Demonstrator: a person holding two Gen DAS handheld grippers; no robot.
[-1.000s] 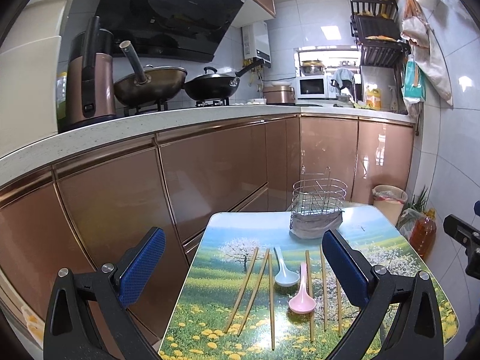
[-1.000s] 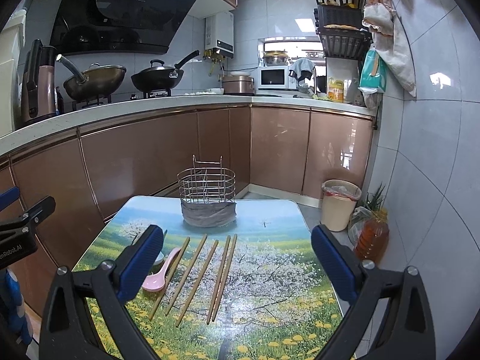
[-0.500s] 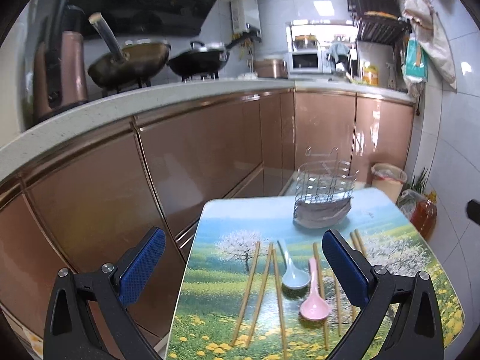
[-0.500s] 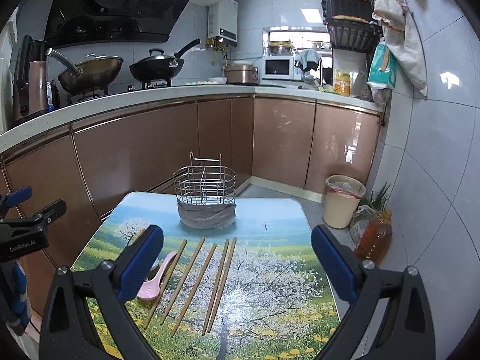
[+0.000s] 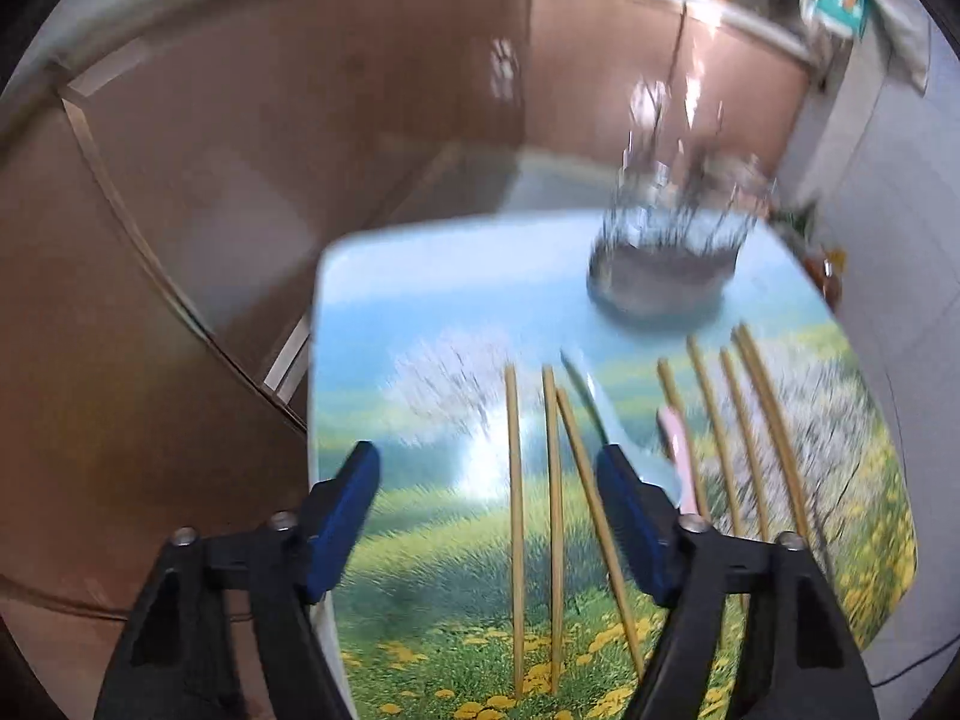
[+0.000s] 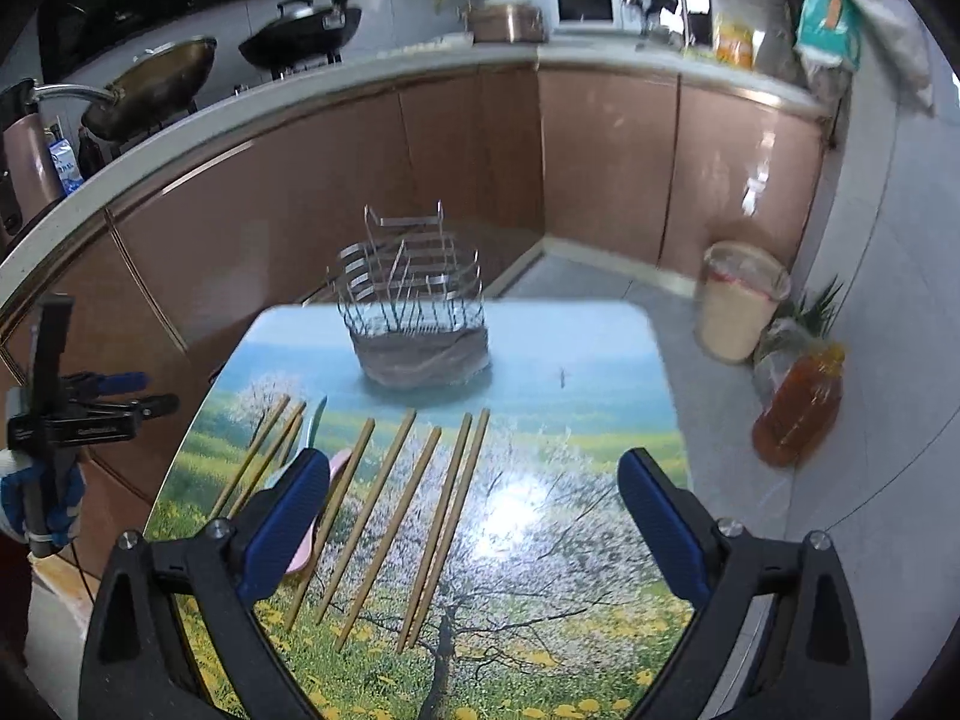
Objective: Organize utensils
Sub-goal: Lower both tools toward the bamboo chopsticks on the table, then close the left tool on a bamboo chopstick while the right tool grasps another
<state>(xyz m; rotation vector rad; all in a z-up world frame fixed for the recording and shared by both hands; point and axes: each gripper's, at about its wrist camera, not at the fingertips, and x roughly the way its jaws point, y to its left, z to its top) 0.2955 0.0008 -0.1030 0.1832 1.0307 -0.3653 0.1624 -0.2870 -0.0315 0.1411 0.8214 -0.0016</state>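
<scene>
Slim pale wooden chopsticks [image 6: 384, 504] lie loose in a row on the landscape-printed tabletop [image 6: 570, 540], with a pink plastic spoon [image 5: 678, 450] and a light blue plastic spoon [image 5: 591, 396] among them, all well short of the wire-mesh utensil basket [image 6: 414, 312] at the far end. The left gripper [image 5: 489, 510] is narrowing its jaws over three sticks, nothing pinched; the right gripper [image 6: 474, 516] is closing too, still wide and empty. The sticks look light, stiff and apt to roll, so mid-length seems the safest place to pinch

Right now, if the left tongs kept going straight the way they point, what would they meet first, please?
Probably the three wooden chopsticks lying between their closing jaws on the printed table; blur makes depth uncertain.
</scene>
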